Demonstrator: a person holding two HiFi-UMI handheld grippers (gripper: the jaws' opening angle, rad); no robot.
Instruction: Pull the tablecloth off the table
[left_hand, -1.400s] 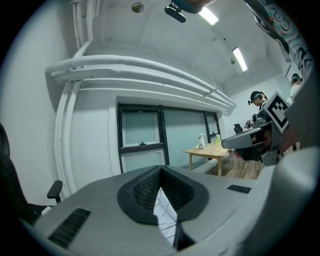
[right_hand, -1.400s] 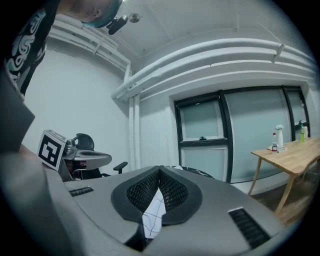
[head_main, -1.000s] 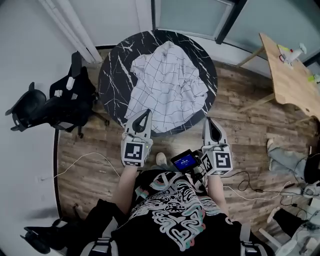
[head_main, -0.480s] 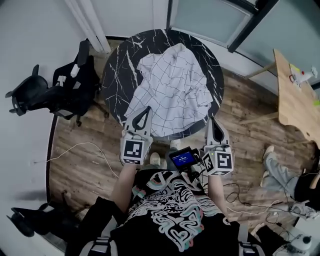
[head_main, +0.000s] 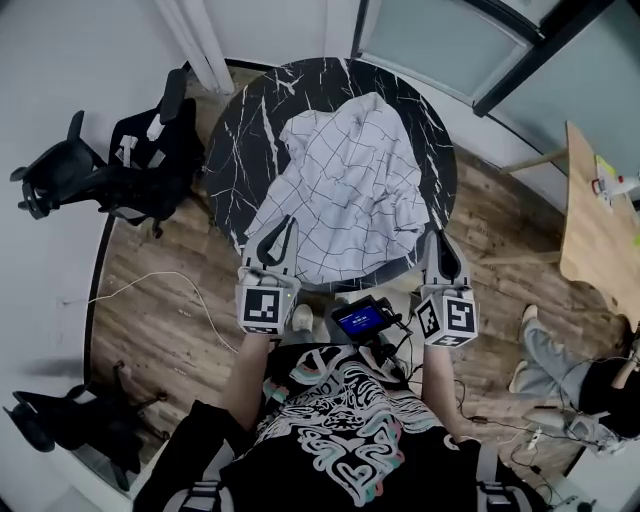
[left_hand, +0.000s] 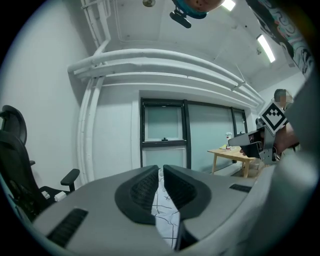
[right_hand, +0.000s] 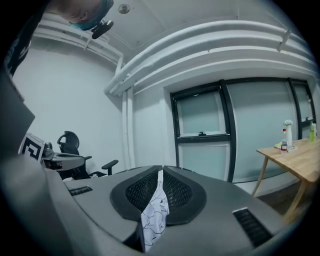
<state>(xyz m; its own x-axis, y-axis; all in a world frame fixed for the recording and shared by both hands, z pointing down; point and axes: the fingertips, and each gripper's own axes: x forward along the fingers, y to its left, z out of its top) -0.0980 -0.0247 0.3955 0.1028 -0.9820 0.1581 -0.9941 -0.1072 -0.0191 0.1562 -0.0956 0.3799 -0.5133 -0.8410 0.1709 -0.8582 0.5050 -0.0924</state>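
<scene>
Jaws: both pairs are pressed together on cloth. The left gripper (left_hand: 161, 174) pinches a fold of white fabric with thin dark grid lines between its ribbed pads, and the right gripper (right_hand: 160, 176) holds another fold the same way.
Tablecloth (head_main: 352, 180): it lies rumpled and bunched on the round black marble desk (head_main: 238, 140), not spread flat. It covers the middle and the near side, and its near edge reaches the rim by the person, where the two grippers hold it at separate points.
Desk surface: bare marble shows in a wide band on the left and along the far edge. I see nothing standing on the cloth.
Done so far: both grips look secure, and the cloth appears to be gathered in from the far side already.
Left to do: most of the fabric rests on the desk top, so I judge the pull to be at an early-to-middle stage. The whole cloth has yet to slide over the near rim.
Surroundings: a black office chair (head_main: 135, 160) stands just left of the desk, apart from the cloth.
</scene>
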